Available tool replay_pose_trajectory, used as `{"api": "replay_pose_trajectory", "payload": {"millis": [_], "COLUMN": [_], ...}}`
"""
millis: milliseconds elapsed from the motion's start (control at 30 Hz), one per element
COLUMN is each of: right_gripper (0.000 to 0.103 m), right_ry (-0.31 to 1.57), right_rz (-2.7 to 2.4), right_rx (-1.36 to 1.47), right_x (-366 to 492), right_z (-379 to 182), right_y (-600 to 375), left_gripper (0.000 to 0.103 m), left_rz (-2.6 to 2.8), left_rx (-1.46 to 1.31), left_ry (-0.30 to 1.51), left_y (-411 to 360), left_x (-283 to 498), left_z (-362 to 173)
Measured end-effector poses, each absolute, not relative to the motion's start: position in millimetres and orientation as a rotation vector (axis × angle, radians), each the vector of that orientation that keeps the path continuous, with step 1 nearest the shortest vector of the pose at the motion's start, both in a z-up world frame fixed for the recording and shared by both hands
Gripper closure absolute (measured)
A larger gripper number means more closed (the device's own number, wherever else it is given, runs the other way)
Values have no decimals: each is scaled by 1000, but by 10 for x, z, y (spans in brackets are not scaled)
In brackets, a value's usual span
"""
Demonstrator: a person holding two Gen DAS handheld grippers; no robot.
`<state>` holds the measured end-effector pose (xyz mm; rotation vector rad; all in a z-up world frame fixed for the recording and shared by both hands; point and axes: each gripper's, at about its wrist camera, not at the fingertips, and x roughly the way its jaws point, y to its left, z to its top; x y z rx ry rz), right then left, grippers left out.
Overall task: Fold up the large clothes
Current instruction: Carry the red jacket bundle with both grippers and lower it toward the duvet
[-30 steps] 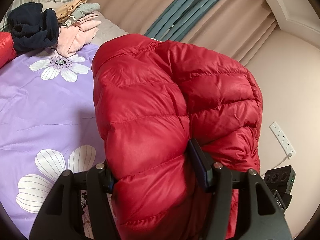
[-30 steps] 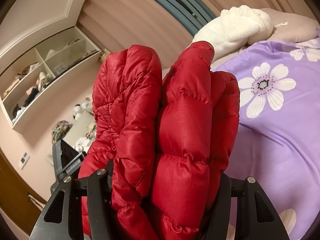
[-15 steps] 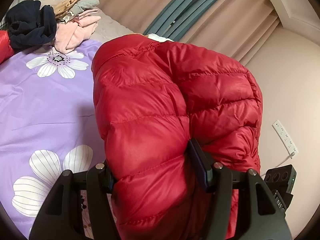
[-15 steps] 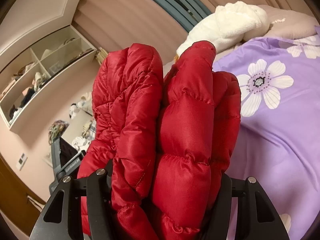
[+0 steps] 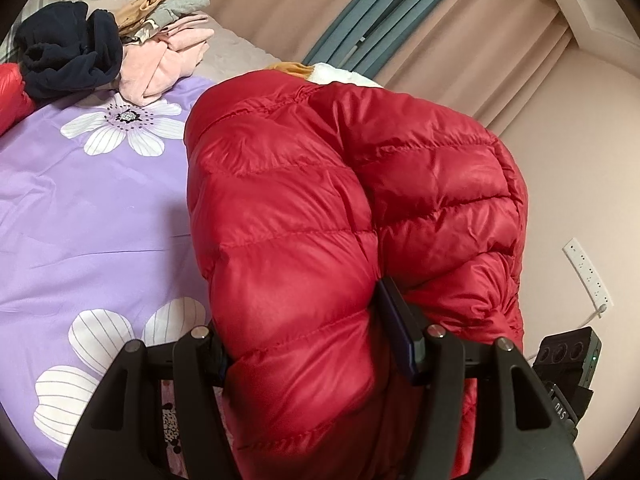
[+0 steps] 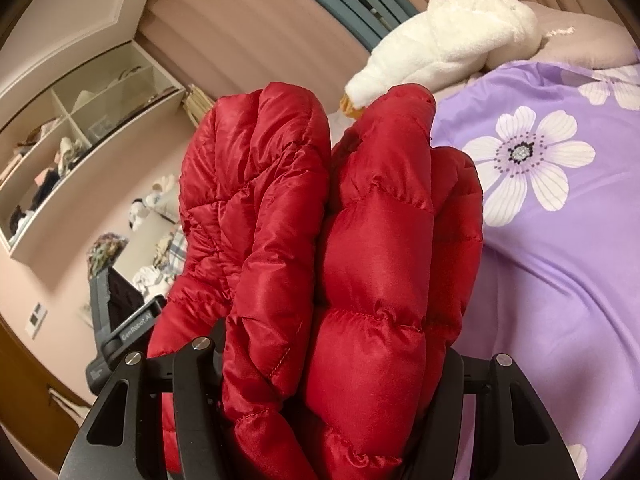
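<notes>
Nearest the left wrist camera, the left claw (image 5: 308, 344) is clamped on a thick bundle of the red down jacket (image 5: 320, 208); the padded fabric fills the gap between the two black fingers (image 5: 400, 332) and bulges above and beyond them, so the jaws stand partly apart with the jacket pressed between them. Nearest the right wrist camera, the right claw (image 6: 320, 372) is likewise closed on the jacket (image 6: 360, 260), gripping several quilted layers that stand up in two upright folds between its fingers. In both views the jacket is held off the bed, in front of and above the purple bedspread (image 5: 80, 208) with its white flower print. In the left view the jacket's right side hangs down beside the pink wall, where a white power strip (image 5: 586, 272) is mounted, and a black device (image 5: 568, 356) sits just beyond the claw. Farther back on the bed lies a pile of clothes (image 5: 120, 48), dark navy, pink, tan and grey pieces touching one another. In the right view a white plush toy (image 6: 448, 48) rests on the bed past the jacket's upper edge. Beyond it hang pleated curtains (image 6: 240, 12), and open wall shelves (image 6: 80, 128) holding small items occupy the far left.
</notes>
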<state>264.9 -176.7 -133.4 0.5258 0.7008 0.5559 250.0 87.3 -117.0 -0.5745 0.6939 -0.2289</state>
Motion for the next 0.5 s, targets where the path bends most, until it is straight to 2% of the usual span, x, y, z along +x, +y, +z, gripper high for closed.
{"api": "replay_pose_trajectory", "payload": {"millis": [500], "right_gripper": [43], "right_ry": [744], "right_rz": [522], "right_rx": [522], "right_x": [2674], "right_z": [-1517], "right_y": [-1745], "left_gripper": [42], "left_rz": [-224], "left_rx": [-639], "left_ry": [754], "left_y": [933], "left_x": [2704], "left_z": [-1503]}}
